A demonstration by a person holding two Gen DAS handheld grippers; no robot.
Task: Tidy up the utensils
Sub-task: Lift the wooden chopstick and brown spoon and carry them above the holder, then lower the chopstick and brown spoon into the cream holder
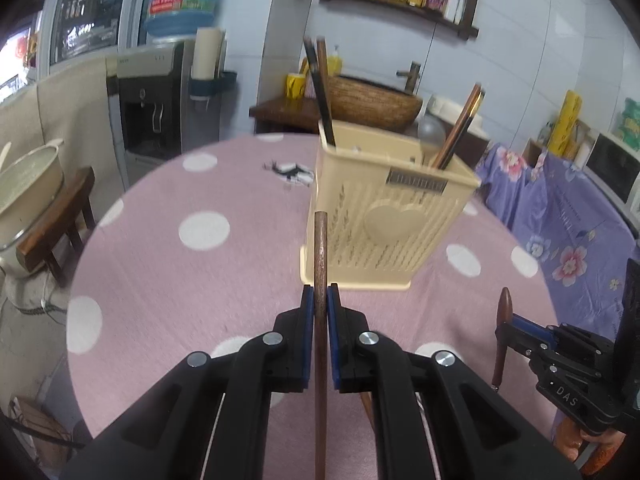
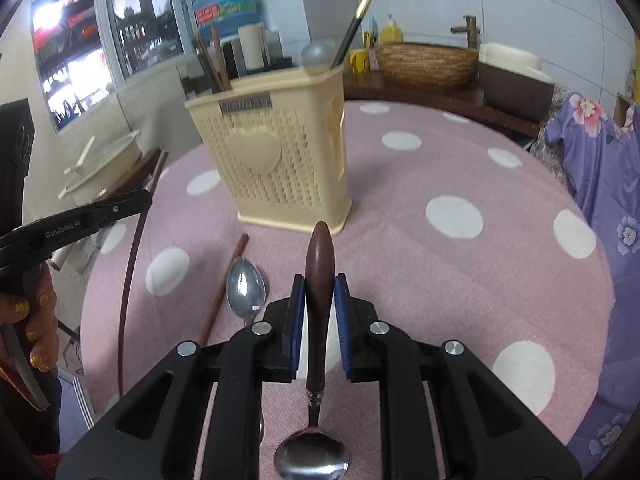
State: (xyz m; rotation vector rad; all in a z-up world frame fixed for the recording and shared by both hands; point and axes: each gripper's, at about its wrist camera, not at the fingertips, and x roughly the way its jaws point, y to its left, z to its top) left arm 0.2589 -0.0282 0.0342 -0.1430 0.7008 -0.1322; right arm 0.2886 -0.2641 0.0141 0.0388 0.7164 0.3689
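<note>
While both tools are loaded, the risks lie in the insertion ahead. The left gripper [image 1: 320,300] is clamped on a single brown chopstick [image 1: 321,248], which runs straight through the jaws and points at 12 o'clock toward the cream utensil holder [image 1: 384,216] standing on the pink dotted tablecloth [image 1: 180,280]. The right gripper [image 2: 320,292] is clenched on the dark wooden handle of a spoon [image 2: 319,280], bowl hanging low at 6 o'clock, handle tip aimed at the holder. A thin, round chopstick offers little pad contact and could pivot or slide in the grip during tilting. The holder looks light, so in my judgement a stick catching its rim could tip or shove it. Chopsticks already stand in its compartments and may block entry. A loose spoon [image 2: 245,290] and chopstick [image 2: 224,292] lie at 10 o'clock of the right gripper, exposed to a sweep. With both tools converging, they could collide.
</note>
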